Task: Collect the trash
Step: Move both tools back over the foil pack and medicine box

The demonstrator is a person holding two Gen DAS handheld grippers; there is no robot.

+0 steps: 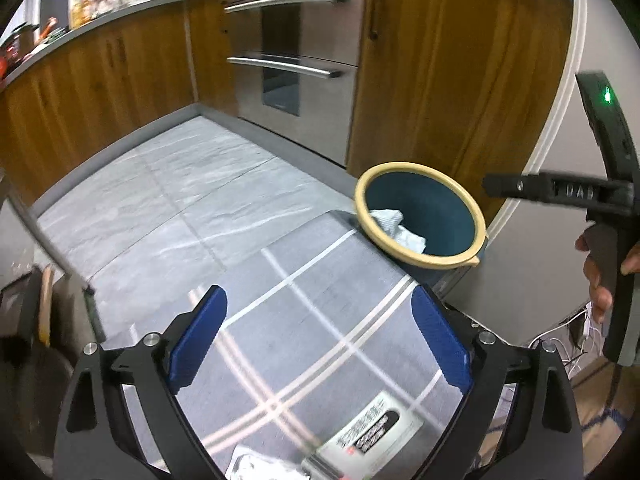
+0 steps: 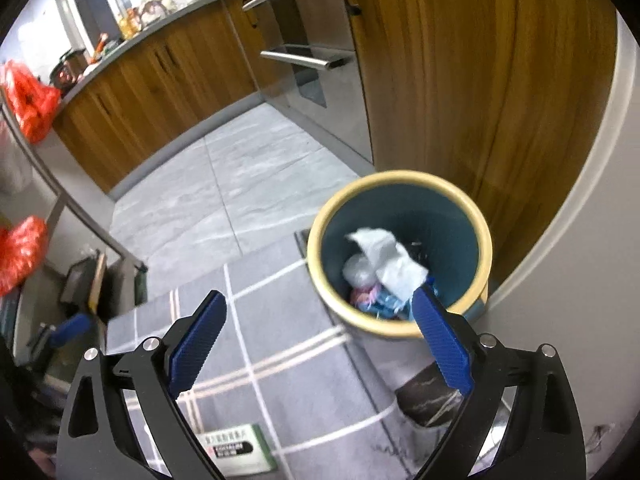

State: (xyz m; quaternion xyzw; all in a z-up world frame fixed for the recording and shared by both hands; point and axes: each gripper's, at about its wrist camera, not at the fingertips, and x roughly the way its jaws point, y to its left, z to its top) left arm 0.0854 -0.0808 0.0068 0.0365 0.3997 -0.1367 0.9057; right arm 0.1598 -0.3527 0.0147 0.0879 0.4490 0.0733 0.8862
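Blue ribbed pads line both grippers, and both sets of jaws stand wide apart with nothing between them. In the right wrist view, the right gripper (image 2: 320, 340) hangs above a grey rug with pale stripes (image 2: 280, 360); the teal waste bin with a cream rim (image 2: 320, 240) stands at about one o'clock from it, on the rug's far corner. Crumpled white paper (image 2: 394, 258), a clear plastic wad (image 2: 358, 272) and small coloured scraps lie inside the bin. A green-and-white carton (image 2: 244, 452) lies on the rug at about seven o'clock, near the left finger's base.

In the left wrist view, the left gripper (image 1: 318, 338) has the same bin at about one o'clock, farther off, and the carton at six o'clock. At three o'clock a hand (image 1: 600, 268) holds the other gripper's black handle. Beyond stand wooden cabinets (image 1: 100, 80) and a steel oven (image 1: 296, 60) on grey floor tiles.
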